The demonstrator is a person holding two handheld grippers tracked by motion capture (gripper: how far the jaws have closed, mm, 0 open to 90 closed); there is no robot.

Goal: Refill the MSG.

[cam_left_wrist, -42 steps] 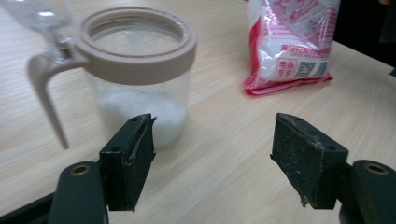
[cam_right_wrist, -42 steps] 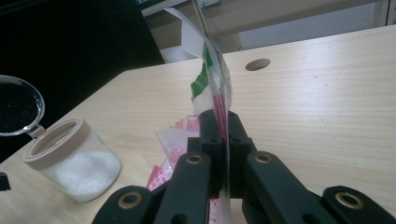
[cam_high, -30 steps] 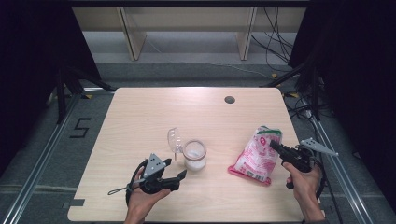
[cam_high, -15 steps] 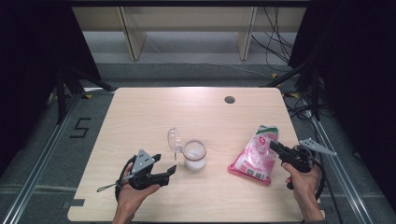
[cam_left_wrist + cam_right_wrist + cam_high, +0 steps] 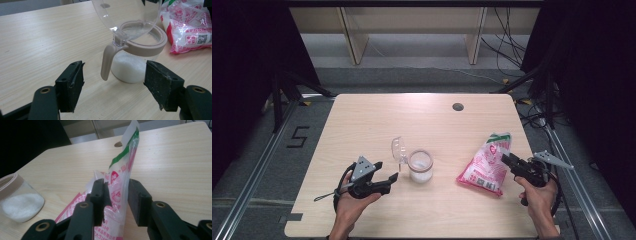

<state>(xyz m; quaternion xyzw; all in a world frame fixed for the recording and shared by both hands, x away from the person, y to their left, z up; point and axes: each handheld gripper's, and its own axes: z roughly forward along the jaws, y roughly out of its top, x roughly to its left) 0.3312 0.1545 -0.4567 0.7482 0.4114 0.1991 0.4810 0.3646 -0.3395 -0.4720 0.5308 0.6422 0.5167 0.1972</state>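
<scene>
Our left gripper [image 5: 384, 181] has backed off the jar [image 5: 420, 166]; right gripper's [image 5: 116, 195] jaws have just been opening.
Both stand open; pink bag [image 5: 117, 185] between ours, print unreadable.

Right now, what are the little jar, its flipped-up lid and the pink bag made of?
The jar looks like clear glass or hard plastic, since the white grains inside show through. Its collar and lever seem matte beige plastic. The lid looks like clear, glossy plastic: the table shows through it and it catches glints. The bag seems thin, shiny plastic film: it crinkles, is partly see-through and carries red print.
</scene>
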